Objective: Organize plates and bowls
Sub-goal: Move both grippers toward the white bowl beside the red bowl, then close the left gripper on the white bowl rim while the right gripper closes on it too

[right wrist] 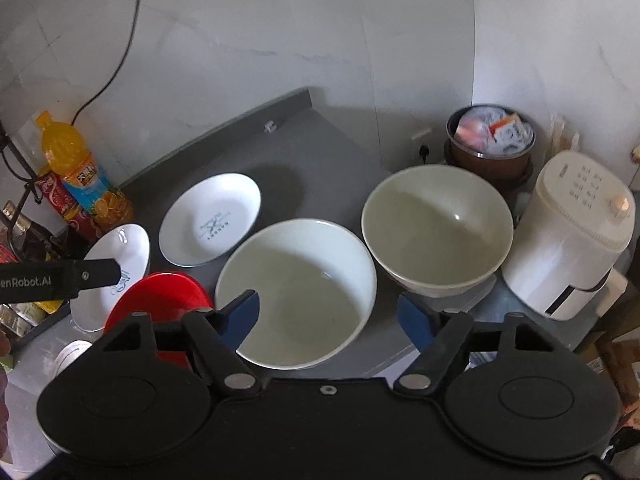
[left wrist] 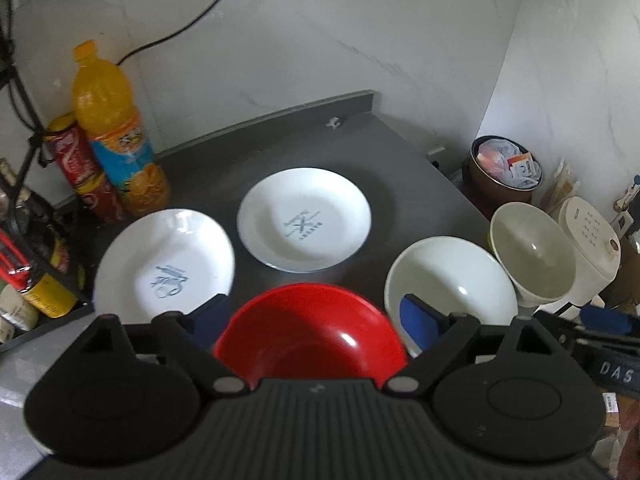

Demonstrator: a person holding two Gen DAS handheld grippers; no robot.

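A grey counter (right wrist: 320, 152) fills a corner of white marble-look wall, and the dishes are spread across it singly, none stacked, which is presumably the disorder the task means to fix.

Largest are the two deep bowls on the right: a cream bowl (right wrist: 436, 228) furthest right, just beside a white kitchen appliance (right wrist: 572, 236), and a white bowl (right wrist: 296, 292) close on its left. Two printed white plates lie left of them, the far plate (right wrist: 210, 220) toward the middle and the near plate (left wrist: 164, 260) at the left, close to an orange juice bottle (left wrist: 116, 128) and red cans (left wrist: 76, 160). The red bowl (left wrist: 312, 332) sits nearest, between the near plate and the white bowl.

The left gripper (left wrist: 316, 316) hangs over the red bowl, fingers spread wide either side and holding nothing. The right gripper (right wrist: 332, 316) is likewise spread and empty above the white bowl, apparently lined up for its rim.
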